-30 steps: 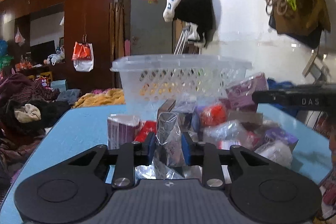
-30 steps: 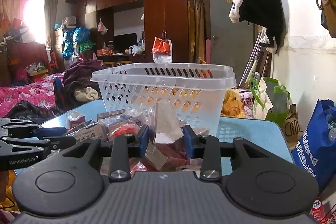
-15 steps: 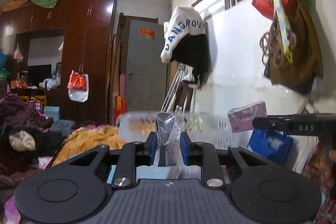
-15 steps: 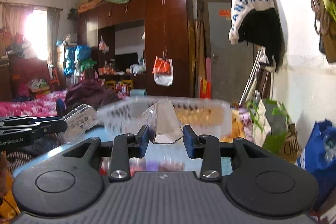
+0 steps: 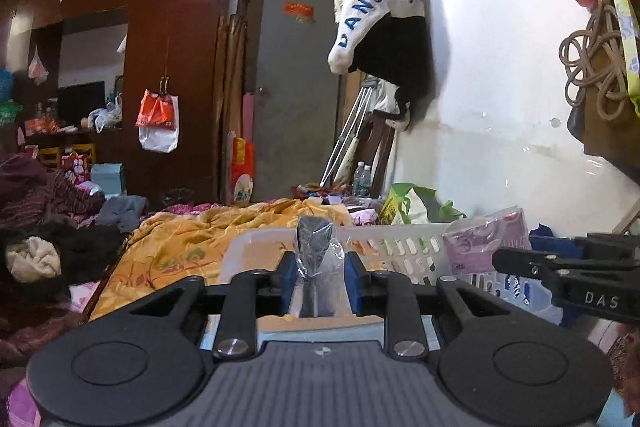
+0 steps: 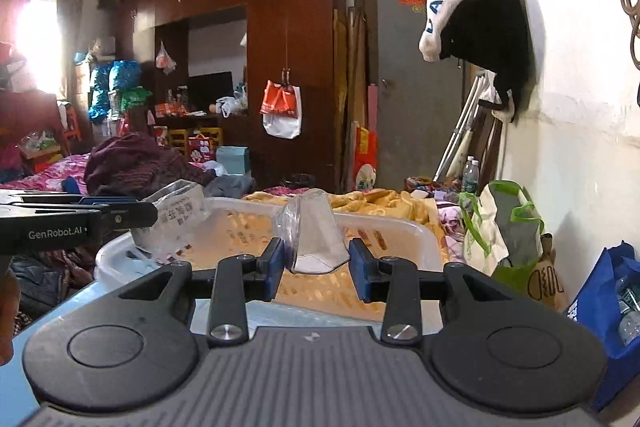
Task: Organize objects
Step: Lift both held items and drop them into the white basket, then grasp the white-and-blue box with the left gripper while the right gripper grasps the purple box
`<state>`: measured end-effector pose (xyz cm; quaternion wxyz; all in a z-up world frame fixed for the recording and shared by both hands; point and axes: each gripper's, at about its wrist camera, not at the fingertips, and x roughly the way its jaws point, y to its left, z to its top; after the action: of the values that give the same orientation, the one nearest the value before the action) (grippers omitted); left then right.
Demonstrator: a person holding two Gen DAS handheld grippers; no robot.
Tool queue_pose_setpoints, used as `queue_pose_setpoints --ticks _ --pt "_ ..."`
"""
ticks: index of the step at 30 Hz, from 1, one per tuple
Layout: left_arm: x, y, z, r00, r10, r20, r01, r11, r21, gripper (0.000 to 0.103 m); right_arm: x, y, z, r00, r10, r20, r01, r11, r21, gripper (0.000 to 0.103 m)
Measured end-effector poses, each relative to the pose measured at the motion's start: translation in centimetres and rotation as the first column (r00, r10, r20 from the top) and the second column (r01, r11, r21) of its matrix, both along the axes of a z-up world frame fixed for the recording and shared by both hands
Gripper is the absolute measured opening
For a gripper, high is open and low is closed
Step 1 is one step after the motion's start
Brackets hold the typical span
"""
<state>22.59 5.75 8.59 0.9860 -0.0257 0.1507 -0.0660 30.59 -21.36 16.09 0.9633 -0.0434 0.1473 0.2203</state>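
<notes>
Both packets ride over the white slotted plastic basket point(image 6: 404, 231), surely for dropping in. Left gripper point(image 5: 318, 281) has just been easing apart, silvery crinkled sachet point(image 5: 314, 259) between its jaws. Right gripper point(image 6: 316, 265) pinches a clear plastic packet point(image 6: 314, 237).

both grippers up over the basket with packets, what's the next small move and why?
Probably open the left gripper fully. Its jaws have just been opening, its clear packet is between them, and the white basket lies just ahead below. The right gripper, holding its packet, could follow.
</notes>
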Motion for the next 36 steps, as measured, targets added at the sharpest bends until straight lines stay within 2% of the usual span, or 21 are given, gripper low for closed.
queue_pose_setpoints --ticks 1,2,3,4,8,10,14,17,20,22,24,28,32,36 --pt "-0.1 0.0 -0.2 1.0 0.0 0.022 0.0 1.0 0.005 0.047 -0.3 -0.1 0.0 1.0 -0.001 0.008 0.001 1.0 0.005 0.048" --pt "-0.3 0.2 -0.4 0.999 0.014 0.034 -0.014 1.0 0.005 0.075 -0.8 -0.6 -0.1 1.0 -0.012 0.02 0.011 1.0 0.025 0.057" --pt "-0.6 0.4 -0.5 0.998 0.033 0.051 -0.033 0.999 -0.001 0.098 -1.3 -1.1 0.1 0.999 -0.016 0.034 0.014 0.999 0.048 0.08" --pt "-1.2 0.6 -0.7 0.997 0.041 0.071 -0.041 0.999 -0.006 0.103 -2.1 -1.7 0.0 0.999 -0.012 0.048 0.009 0.998 0.069 0.102" --pt "-4.4 2.4 -1.2 0.991 0.044 0.125 -0.034 0.996 -0.081 0.103 -6.6 -4.7 -1.4 0.996 0.013 0.084 -0.022 0.994 0.11 0.103" --pt "-5.8 3.0 -1.7 0.997 0.014 0.071 -0.008 0.997 -0.071 0.103 -8.9 -6.2 -2.9 0.997 0.0 0.083 -0.009 0.993 0.118 0.103" --pt "-12.1 4.4 -4.7 0.997 0.01 0.082 -0.005 0.999 -0.053 0.103 -13.5 -8.9 -6.6 0.999 -0.014 0.05 0.008 0.992 0.123 0.103" --pt "-15.8 5.2 -6.9 0.998 0.006 0.06 -0.002 0.998 -0.062 0.103 -15.6 -9.9 -8.4 1.0 0.005 0.02 -0.008 0.99 0.138 0.103" --pt "-18.1 5.5 -8.8 0.999 -0.002 0.036 0.005 0.998 -0.065 0.101 -16.2 -9.5 -9.4 1.0 0.018 0.006 -0.019 0.995 0.095 0.102" --pt "-18.4 5.4 -9.9 1.0 -0.021 0.007 0.021 0.998 -0.055 0.1 -16.2 -8.9 -10.2 1.0 0.006 -0.01 -0.006 0.999 0.038 0.093" --pt "-19.0 5.0 -10.9 0.999 -0.04 -0.006 0.04 0.999 -0.025 0.098 -15.9 -9.1 -10.8 0.999 0.016 -0.039 -0.015 0.999 0.047 0.088" --pt "-19.1 4.6 -11.9 0.997 -0.078 -0.018 0.078 0.997 -0.025 0.098 -15.1 -8.9 -11.4 0.996 0.042 -0.078 -0.037 0.998 0.058 0.078" --pt "-19.3 3.0 -13.4 0.992 -0.124 -0.026 0.125 0.992 0.011 0.098 -15.5 -7.8 -12.5 0.997 0.046 -0.059 -0.044 0.999 0.025 0.076" --pt "-18.6 2.0 -14.4 0.993 -0.109 -0.04 0.11 0.994 0.026 0.098 -15.2 -7.1 -12.7 0.998 0.05 -0.048 -0.049 0.999 0.016 0.076"
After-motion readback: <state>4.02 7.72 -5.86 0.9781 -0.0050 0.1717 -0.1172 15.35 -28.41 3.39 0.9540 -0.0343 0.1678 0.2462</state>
